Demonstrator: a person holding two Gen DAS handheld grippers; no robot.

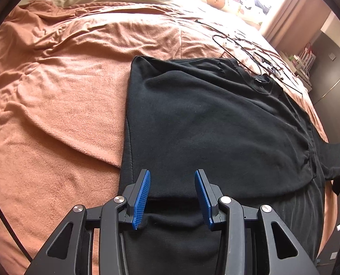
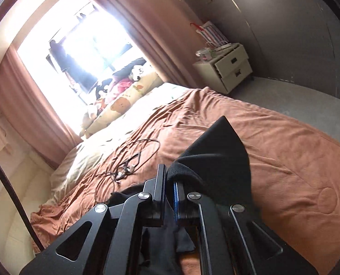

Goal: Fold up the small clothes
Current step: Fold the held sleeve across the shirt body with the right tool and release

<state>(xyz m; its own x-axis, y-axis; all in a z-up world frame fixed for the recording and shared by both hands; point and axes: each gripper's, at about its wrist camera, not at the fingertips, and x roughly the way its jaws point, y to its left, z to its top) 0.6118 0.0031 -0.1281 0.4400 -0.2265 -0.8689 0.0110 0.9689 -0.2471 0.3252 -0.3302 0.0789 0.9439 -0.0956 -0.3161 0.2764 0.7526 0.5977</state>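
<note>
A black t-shirt (image 1: pixel 215 119) lies spread on the orange bedspread (image 1: pixel 55 91), its left side folded in over the body and a sleeve sticking out at the right. My left gripper (image 1: pixel 172 178) hovers over the shirt's near part, open, its blue pads (image 1: pixel 142 197) apart with only cloth below them. In the right wrist view my right gripper (image 2: pixel 170 176) is shut on a part of the black shirt (image 2: pixel 218 151), lifted above the bed; the cloth rises to a point and drapes over the right finger.
A tangle of black cables (image 2: pixel 128 167) lies on the bedspread beyond the shirt. Cartoon-print pillows (image 2: pixel 121 105) and soft toys sit by the bright window. A white bedside cabinet (image 2: pixel 225 66) stands on the grey floor past the bed's far edge.
</note>
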